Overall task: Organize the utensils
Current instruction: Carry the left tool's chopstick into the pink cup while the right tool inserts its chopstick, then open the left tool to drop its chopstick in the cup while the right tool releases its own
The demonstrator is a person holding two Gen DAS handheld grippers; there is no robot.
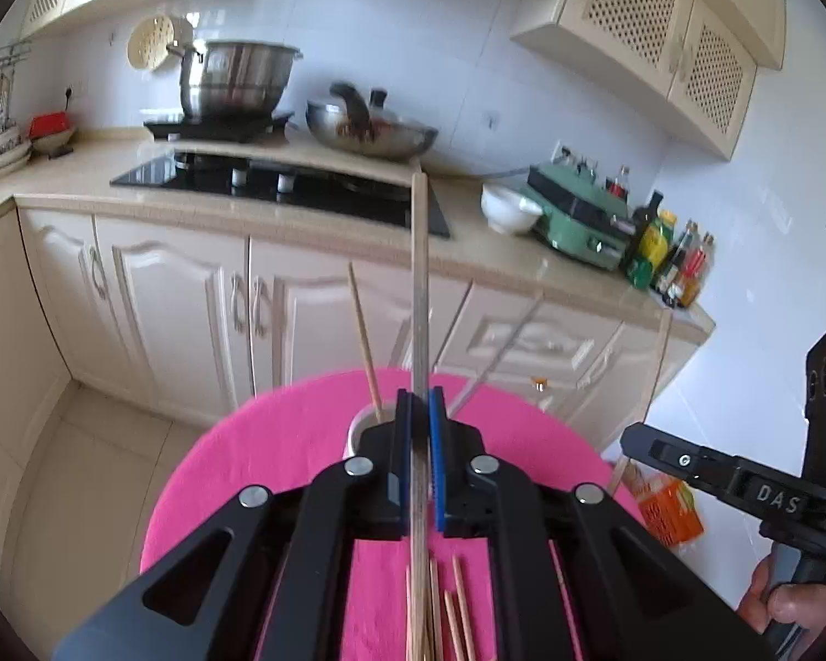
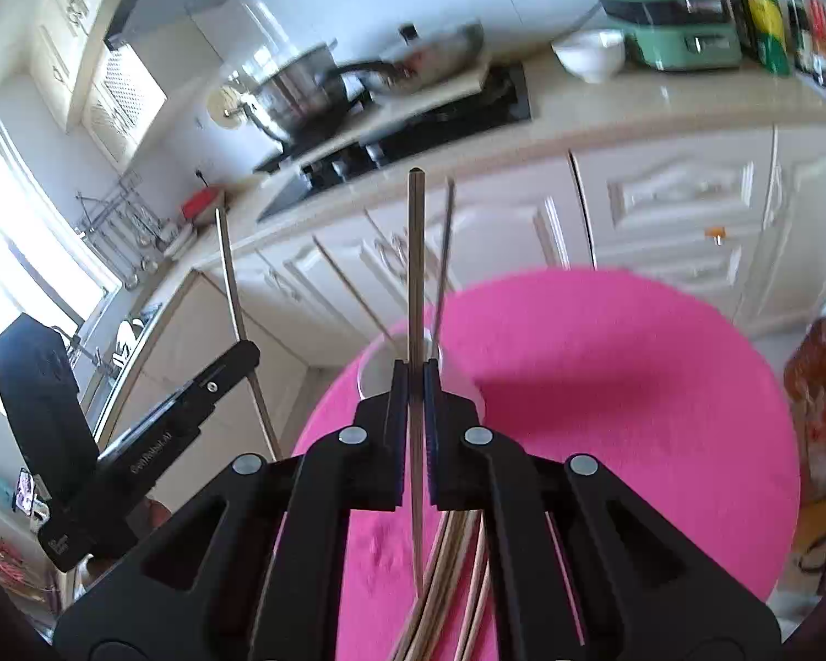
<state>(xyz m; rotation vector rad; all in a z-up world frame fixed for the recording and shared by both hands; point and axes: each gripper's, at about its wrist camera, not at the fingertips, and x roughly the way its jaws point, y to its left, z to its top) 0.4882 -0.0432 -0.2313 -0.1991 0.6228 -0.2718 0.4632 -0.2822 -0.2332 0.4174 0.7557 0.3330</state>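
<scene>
The left gripper point(image 1: 419, 402) clamps one chopstick point(image 1: 419, 275), and the right gripper point(image 2: 414, 374) clamps another chopstick point(image 2: 414, 275). Just beyond, a white cup point(image 1: 360, 424) on the pink table point(image 1: 259, 451) holds several chopsticks; more loose chopsticks point(image 1: 457, 606) lie on the table.

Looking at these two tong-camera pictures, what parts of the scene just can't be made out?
- Left wrist view: the white cup is mostly hidden behind the left tongs; its inside can't be seen.
- Left wrist view: the loose chopsticks on the pink table are cut off by the bottom edge; no count possible.
- Right wrist view: the pots on the stove are blurred.
- Both views: bottle labels are too small to read.
</scene>
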